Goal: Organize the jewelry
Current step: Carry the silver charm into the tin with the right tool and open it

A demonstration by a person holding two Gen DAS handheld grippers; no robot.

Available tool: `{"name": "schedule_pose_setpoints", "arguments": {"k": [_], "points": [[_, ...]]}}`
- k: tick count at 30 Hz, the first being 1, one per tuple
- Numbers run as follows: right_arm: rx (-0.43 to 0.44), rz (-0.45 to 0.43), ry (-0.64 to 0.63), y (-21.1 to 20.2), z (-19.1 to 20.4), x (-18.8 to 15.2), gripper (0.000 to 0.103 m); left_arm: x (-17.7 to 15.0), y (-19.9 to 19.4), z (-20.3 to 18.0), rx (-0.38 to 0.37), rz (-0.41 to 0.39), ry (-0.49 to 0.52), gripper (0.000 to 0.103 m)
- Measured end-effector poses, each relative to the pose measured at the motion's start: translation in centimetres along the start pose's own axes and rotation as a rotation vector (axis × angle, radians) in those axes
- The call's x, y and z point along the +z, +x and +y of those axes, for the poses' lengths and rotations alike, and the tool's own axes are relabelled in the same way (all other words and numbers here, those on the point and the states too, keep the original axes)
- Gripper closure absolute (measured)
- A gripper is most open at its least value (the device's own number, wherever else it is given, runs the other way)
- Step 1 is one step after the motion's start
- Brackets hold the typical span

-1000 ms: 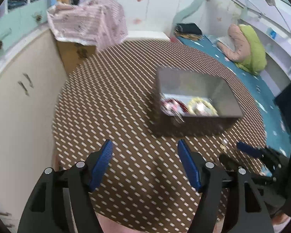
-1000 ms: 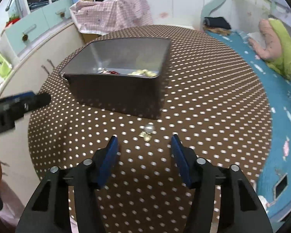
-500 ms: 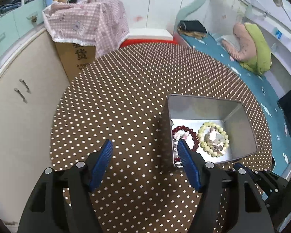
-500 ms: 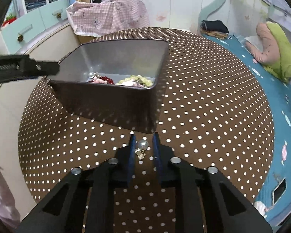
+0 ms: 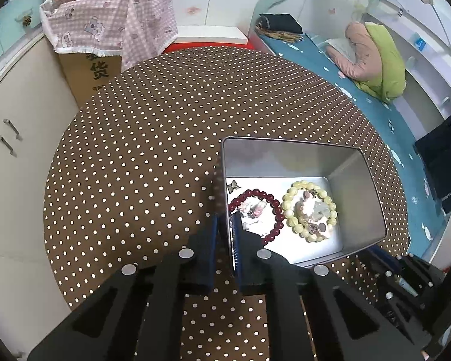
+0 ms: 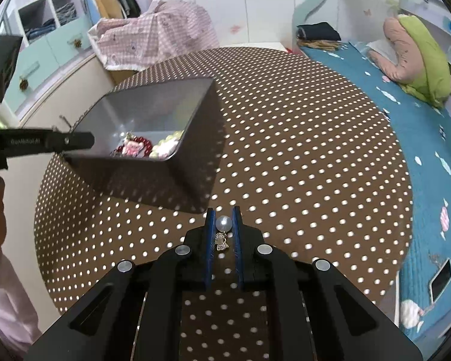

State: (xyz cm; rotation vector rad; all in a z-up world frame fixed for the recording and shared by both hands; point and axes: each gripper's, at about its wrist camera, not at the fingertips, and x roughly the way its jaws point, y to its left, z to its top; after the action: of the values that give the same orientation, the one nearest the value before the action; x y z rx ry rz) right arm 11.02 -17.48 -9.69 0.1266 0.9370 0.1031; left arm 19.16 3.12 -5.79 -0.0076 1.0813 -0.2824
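Observation:
A grey metal box stands on the round brown dotted table. It holds a dark red bead bracelet, a pale yellow bead bracelet and small charms. My left gripper is shut on the box's left wall, one finger inside and one outside. In the right wrist view the box is at the left, with the left gripper on its rim. My right gripper is shut on a pearl earring with a small gold bow, just in front of the box.
A cardboard box under a pink checked cloth stands behind the table. Cream cabinets run along the left. A bed with a teal cover and a green and pink pillow lies to the right.
My left gripper has come down and closed on the box's left wall. My right gripper closed on the pearl earring half a second ago and still holds it, a little closer to the box.

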Motion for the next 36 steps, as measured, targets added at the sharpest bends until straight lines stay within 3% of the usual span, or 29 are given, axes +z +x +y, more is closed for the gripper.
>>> {"name": "schedule_pose_setpoints", "arguments": {"k": [9,14,26,36], "points": [[-0.004,-0.115,0.068,-3.5,-2.0,2.6,0.091,-0.1,0.1,0.0,-0.002,-0.003,0.001,0.095],[0.046,-0.172,0.058,-5.1,-1.0,5.0,0.091,-0.2,0.0,0.0,0.0,-0.005,-0.003,0.095],[0.151,-0.117,-0.021,-2.8,4.0,8.4,0.091,-0.3,-0.1,-0.2,-0.001,-0.004,-0.008,0.095],[0.173,-0.059,-0.083,-1.0,6.8,8.0,0.089,-0.2,-0.2,-0.2,0.0,-0.005,-0.019,0.095]]}}
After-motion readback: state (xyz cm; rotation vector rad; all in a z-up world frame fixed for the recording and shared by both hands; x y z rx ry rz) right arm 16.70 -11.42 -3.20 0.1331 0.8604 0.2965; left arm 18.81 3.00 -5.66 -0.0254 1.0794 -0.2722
